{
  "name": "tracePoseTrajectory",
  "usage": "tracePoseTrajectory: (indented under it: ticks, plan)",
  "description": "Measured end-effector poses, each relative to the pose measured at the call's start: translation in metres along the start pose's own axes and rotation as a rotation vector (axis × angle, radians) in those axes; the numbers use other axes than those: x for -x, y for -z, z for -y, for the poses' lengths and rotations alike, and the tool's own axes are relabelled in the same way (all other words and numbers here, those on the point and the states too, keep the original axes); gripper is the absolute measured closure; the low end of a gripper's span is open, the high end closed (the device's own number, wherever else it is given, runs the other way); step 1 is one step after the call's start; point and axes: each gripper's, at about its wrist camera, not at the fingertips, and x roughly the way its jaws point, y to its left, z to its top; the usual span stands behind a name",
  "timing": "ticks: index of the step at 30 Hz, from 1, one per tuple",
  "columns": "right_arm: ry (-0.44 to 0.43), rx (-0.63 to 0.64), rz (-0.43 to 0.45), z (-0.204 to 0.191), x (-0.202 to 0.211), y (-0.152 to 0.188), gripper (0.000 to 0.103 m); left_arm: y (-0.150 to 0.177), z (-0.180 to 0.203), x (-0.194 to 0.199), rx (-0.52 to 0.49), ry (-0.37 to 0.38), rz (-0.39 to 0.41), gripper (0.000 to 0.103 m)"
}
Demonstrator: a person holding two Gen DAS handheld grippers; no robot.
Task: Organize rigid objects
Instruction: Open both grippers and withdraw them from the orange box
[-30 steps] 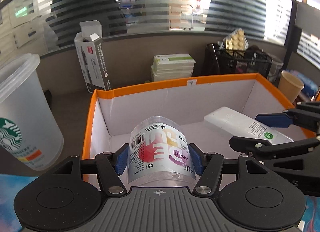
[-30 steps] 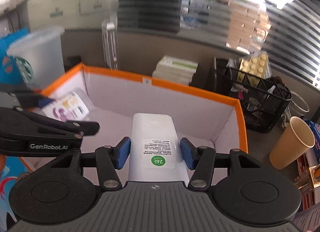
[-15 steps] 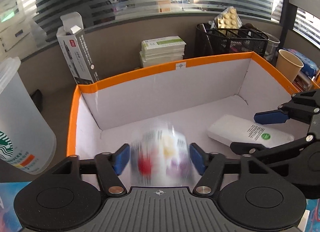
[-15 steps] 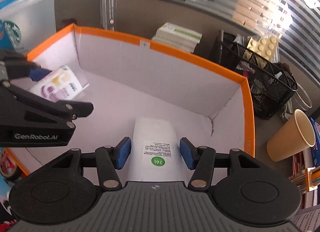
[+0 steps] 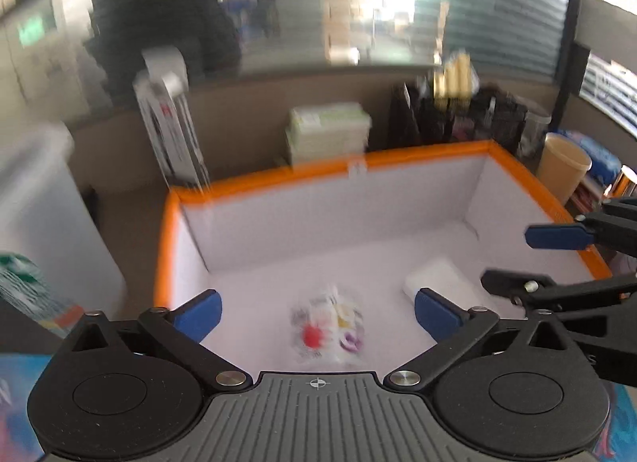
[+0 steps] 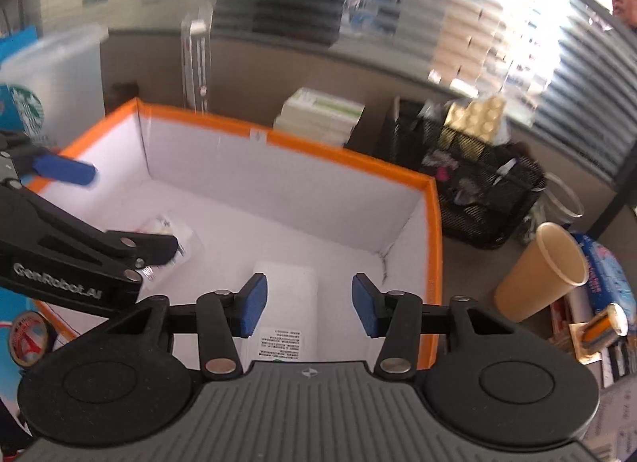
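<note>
An orange-rimmed white box (image 5: 278, 175) (image 6: 318, 143) lies below both grippers. A clear plastic cup with a colourful label (image 5: 328, 328) lies on the box floor, blurred; it also shows in the right wrist view (image 6: 167, 231). A flat white box with a green sticker (image 6: 286, 303) lies on the floor at the right, also in the left wrist view (image 5: 438, 283). My left gripper (image 5: 317, 312) is open above the cup. My right gripper (image 6: 307, 305) is open above the flat white box.
A large clear Starbucks cup (image 5: 36, 231) stands left of the box. A tall white carton (image 5: 167, 119), stacked boxes (image 5: 328, 135), a black mesh basket (image 6: 477, 183) and a tan paper cup (image 6: 545, 271) stand around it.
Both grippers have opened and risen. The labelled cup has dropped from my left gripper to the box floor. The flat white box has left my right gripper and lies on the floor.
</note>
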Motion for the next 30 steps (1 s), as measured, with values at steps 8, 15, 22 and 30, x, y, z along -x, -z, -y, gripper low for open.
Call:
tracePoseTrajectory:
  ticks: [8,15,22,30]
  plan:
    - [-0.031,-0.043,0.227,-0.006,0.087,0.029,0.036,0.024,-0.010,0.073,-0.086,0.062,0.201,0.000]
    - [-0.110,-0.009,0.398,-0.028,0.151,0.104,0.017,0.076,-0.012,0.101,-0.164,0.165,0.260,0.000]
    - [-0.074,-0.012,0.287,-0.044,0.126,0.157,0.018,0.126,0.012,0.093,-0.334,0.207,0.247,0.000]
    - [-0.102,-0.096,0.258,-0.030,0.102,0.181,0.024,0.146,0.031,0.077,-0.451,0.266,0.268,0.000]
